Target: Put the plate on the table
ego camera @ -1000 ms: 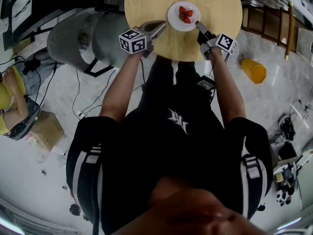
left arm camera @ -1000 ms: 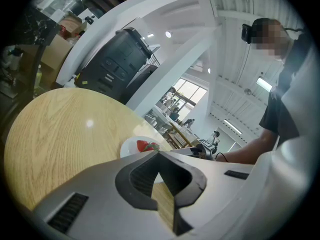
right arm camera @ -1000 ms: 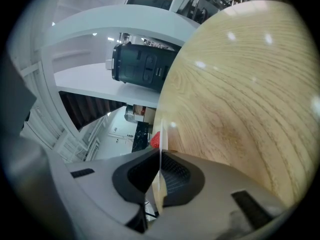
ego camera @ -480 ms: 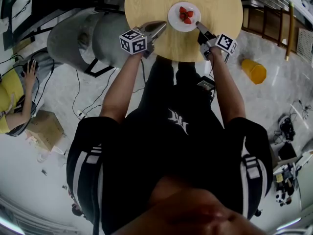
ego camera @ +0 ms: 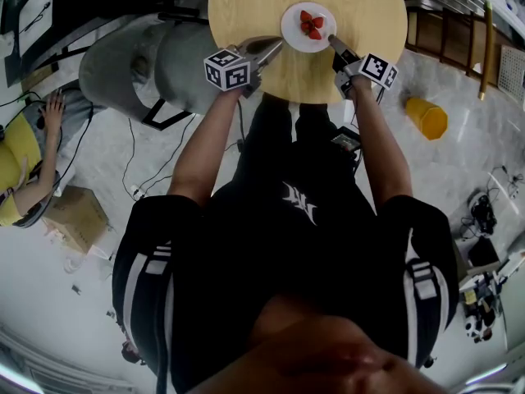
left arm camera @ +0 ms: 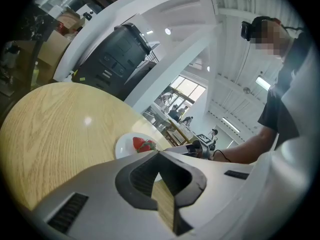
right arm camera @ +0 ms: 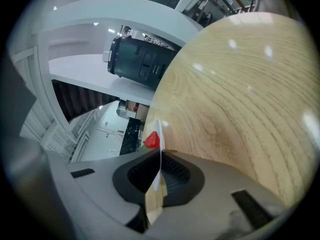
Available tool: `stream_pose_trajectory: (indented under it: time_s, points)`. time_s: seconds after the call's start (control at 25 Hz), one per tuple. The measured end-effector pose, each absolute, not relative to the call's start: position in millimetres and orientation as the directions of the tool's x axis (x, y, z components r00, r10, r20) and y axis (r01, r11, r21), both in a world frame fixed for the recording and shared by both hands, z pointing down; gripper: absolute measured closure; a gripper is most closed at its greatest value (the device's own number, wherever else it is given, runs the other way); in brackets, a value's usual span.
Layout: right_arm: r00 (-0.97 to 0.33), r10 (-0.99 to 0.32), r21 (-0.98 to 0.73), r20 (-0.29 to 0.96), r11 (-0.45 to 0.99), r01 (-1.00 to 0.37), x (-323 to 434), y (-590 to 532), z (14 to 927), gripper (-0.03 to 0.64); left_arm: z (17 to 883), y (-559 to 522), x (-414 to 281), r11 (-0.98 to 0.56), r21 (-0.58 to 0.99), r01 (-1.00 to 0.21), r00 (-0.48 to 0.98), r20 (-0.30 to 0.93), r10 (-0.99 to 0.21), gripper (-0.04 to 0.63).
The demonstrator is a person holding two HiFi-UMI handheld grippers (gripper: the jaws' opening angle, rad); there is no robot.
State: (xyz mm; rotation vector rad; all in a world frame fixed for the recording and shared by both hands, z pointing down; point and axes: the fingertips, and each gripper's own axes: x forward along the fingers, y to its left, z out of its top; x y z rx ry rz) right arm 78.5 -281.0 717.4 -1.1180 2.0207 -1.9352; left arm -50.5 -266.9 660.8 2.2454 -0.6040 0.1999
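A white plate [ego camera: 294, 25] with red strawberries [ego camera: 311, 25] rests on the round wooden table [ego camera: 246, 6]. My right gripper [ego camera: 330, 39] is shut on the plate's right rim. In the right gripper view the rim [right arm camera: 159, 151] shows edge-on between the jaws of the right gripper [right arm camera: 160, 159], with a strawberry [right arm camera: 152, 139] just beyond. My left gripper [ego camera: 277, 46] lies low over the table, just left of the plate, shut and holding nothing. The left gripper view has the plate [left arm camera: 125, 145], the strawberries [left arm camera: 143, 144] and the left gripper [left arm camera: 159, 154].
Grey rounded seats [ego camera: 131, 64] stand left of the table. To the right are a wooden rack [ego camera: 459, 39] and a yellow container [ego camera: 426, 119] on the floor. A seated person [ego camera: 25, 154], a cardboard box [ego camera: 78, 216] and cables lie at the left.
My left gripper has edged slightly right toward the plate. The plate and right gripper have stayed put. The seated person at the left has moved an arm.
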Motion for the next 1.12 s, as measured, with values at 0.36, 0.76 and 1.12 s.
stream_pose_trajectory:
  time_s: [0.36,0.76,1.12]
  points:
    - [-0.684,-0.56,-0.865,0.468,-0.134,-0.483,80,-281,725,0.601,661,-266,-51,-0.581,0.657,-0.481,0.876,0.329,-0.353,0.594]
    - [-0.644,-0.519,-0.795,0.562,-0.123,-0.594,82,-282,733,0.591,663,-265,-49,-0.583,0.659,-0.476,0.879,0.331,-0.343,0.594]
    - [-0.61,-0.498,-0.733,0.617,-0.083,-0.675,82,-284,736,0.581,664,-263,-52,-0.582,0.658,-0.477,0.878,0.332,-0.344,0.594]
